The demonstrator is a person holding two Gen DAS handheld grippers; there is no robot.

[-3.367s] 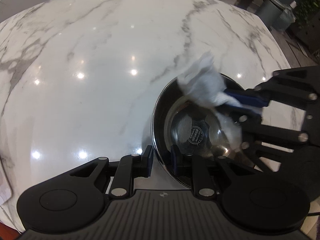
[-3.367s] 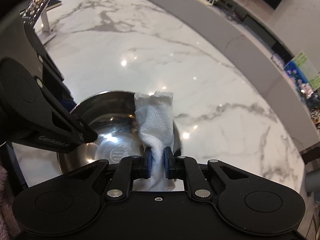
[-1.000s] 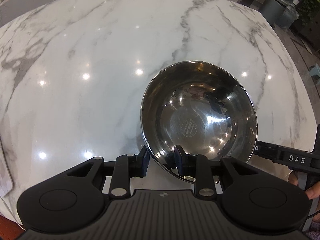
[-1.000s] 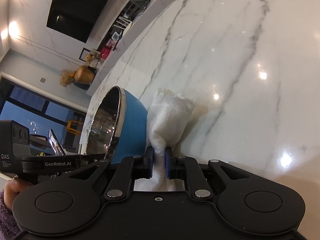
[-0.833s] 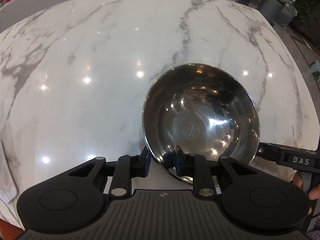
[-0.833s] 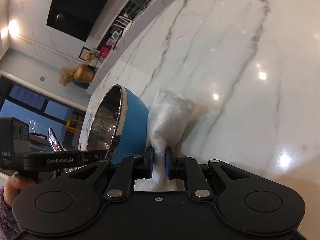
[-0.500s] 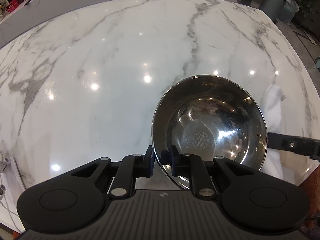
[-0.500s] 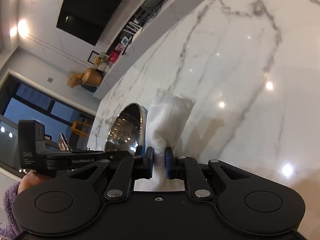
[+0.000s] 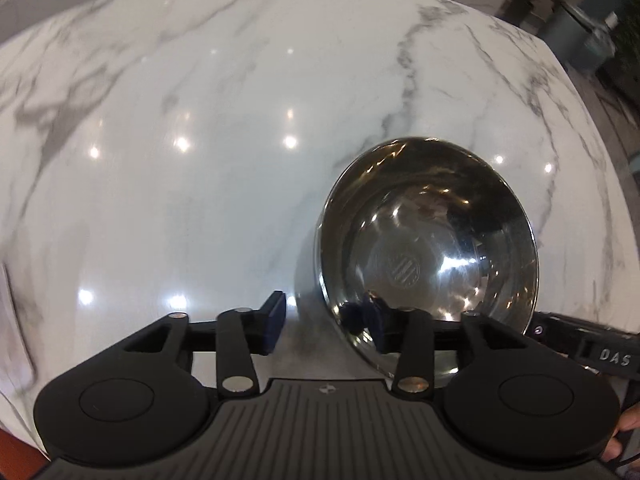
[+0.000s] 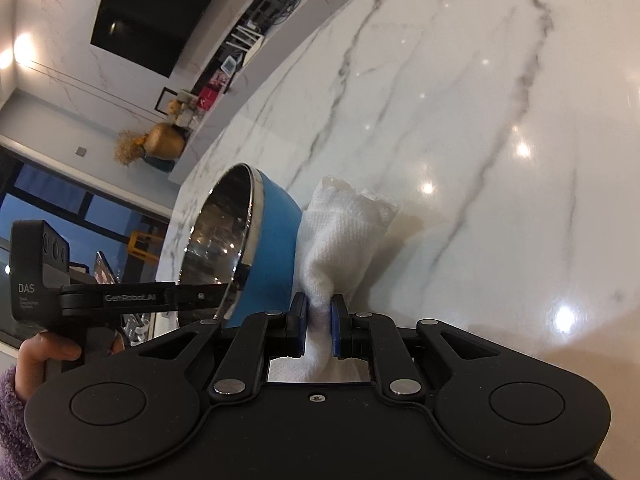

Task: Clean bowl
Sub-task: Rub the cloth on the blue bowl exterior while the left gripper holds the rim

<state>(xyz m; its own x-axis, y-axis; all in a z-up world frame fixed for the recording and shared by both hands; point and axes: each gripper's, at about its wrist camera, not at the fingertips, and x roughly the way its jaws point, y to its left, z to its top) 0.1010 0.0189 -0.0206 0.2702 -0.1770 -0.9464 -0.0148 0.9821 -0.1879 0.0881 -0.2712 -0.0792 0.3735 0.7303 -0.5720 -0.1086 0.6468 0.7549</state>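
Left gripper (image 9: 326,326): jaws opening, now at a moderate spread. The near rim of the bowl (image 9: 426,256) sits in the gap: left pad outside the wall with clear space to it, right pad inside the bowl. No visible pinch on the rim, though motion blur there makes contact on the inner pad hard to rule out.

In the left wrist view the bowl is at lower right of centre, steel interior facing up (round stamp on the bottom), resting on the white marble countertop (image 9: 200,160). In the right wrist view the bowl (image 10: 272,248) is left of centre, blue outside, chrome rim, mouth facing left in the tilted frame.

Right gripper (image 10: 319,330): fingers narrow, clamped on a bunched white paper towel (image 10: 340,236). The towel sticks out past the pads, just beside the bowl's blue wall, apparently touching it, and outside the bowl.

A hand (image 10: 44,350) in a fuzzy purple sleeve (image 10: 12,420) holds the left gripper's handle at lower left of the right wrist view. The right gripper's black body shows at the right edge of the left wrist view.
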